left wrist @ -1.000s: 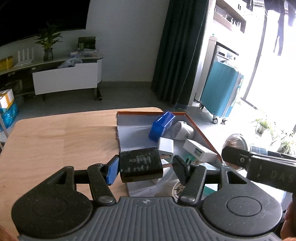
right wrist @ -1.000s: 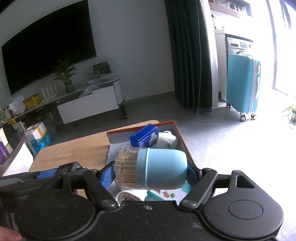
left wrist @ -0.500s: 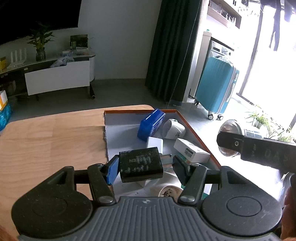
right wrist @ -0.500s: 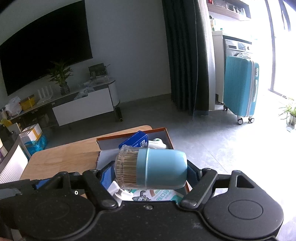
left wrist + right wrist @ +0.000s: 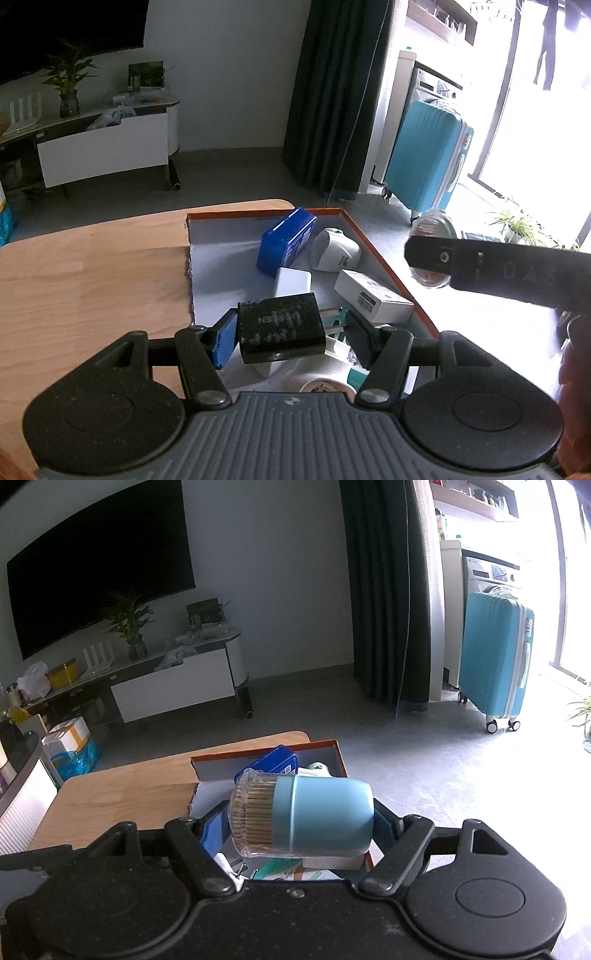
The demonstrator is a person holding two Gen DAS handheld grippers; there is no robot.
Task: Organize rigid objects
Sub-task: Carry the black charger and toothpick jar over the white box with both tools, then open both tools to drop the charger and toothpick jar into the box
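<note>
Overhead, charger [image 5: 280,332] above box rim [image 5: 388,266]

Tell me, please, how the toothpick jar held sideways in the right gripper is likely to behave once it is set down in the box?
The toothpick jar is a cylinder lying on its side, so it may roll unless other items block it. It looks rigid, so the right gripper should not deform it. Its clear end looks packed full, probably light, and the smooth blue body could slip.

Black speckled tool [image 5: 291,332] — blue pads [image 5: 224,341]
</note>
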